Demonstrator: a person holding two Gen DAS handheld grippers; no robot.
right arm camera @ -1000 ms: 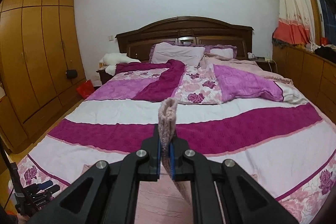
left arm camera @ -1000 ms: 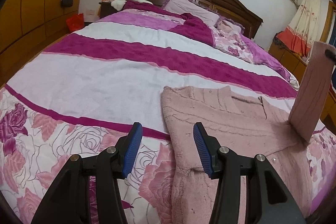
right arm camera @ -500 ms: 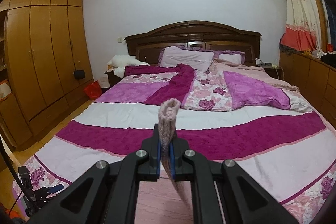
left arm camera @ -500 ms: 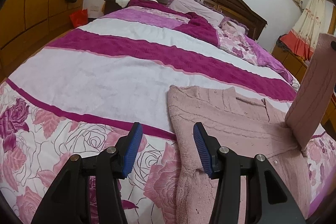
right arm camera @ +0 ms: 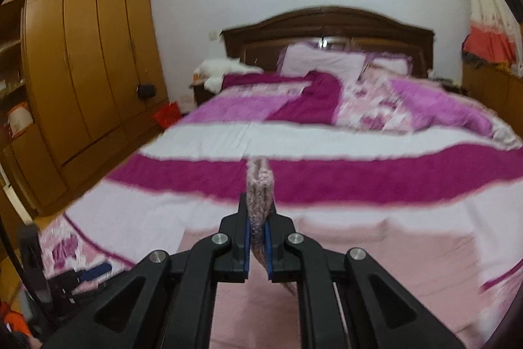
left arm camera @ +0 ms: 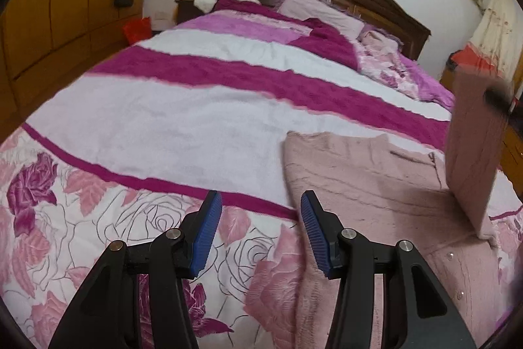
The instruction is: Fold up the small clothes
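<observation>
A pink knitted sweater (left arm camera: 376,182) lies flat on the bed's striped cover. My left gripper (left arm camera: 258,231) is open and empty, just above the bed at the sweater's left edge. My right gripper (right arm camera: 258,218) is shut on the sweater's sleeve cuff (right arm camera: 260,188). In the left wrist view the sleeve (left arm camera: 474,146) stands lifted at the right, rising from the sweater's body. In the right wrist view the sweater's body (right arm camera: 376,277) spreads below the jaws.
The bed cover (left arm camera: 183,120) has white, magenta and rose-print bands. Pillows and a crumpled purple quilt (right arm camera: 441,110) lie near the dark headboard. Wooden wardrobes (right arm camera: 88,64) stand on the left. A low wooden cabinet (right arm camera: 490,87) runs along the right wall.
My left gripper has drifted left, so the sweater sits further right in its view. My right gripper has lowered and turned right while holding the sleeve cuff.
</observation>
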